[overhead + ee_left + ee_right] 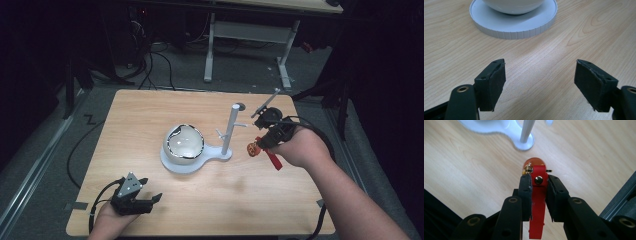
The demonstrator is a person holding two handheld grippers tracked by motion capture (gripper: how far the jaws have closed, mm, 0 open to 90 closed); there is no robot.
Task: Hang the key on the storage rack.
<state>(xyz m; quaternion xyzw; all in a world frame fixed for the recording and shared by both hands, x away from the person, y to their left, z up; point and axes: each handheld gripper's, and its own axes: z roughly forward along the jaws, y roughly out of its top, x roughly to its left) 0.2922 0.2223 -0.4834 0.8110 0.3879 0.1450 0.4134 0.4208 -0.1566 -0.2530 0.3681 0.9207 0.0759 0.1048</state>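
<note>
- Where the high view looks down on the wooden table (150,210), the right gripper (260,144) hangs above the table's right side, its jaws clamped on a red strap (273,159) with a small orange charm (253,148) dangling at its end, just right of a white stand (227,131).
- The stand's upright post rises near the table's centre; its flat round base carries a white bowl (184,144).
- The left gripper (150,199) rests near the front left corner of the table, jaws apart and holding nothing.
- In the left gripper view, the two black pads (496,82) stand wide apart over bare wood, with the ribbed round base (511,27) and the bowl's underside ahead.
- In the right gripper view, the jaws press together on the red strap (537,202); a brass stud sits on it, and the orange charm (534,163) with a gold clasp hangs beyond the tips, above the table near the foot of the stand (524,142).
</note>
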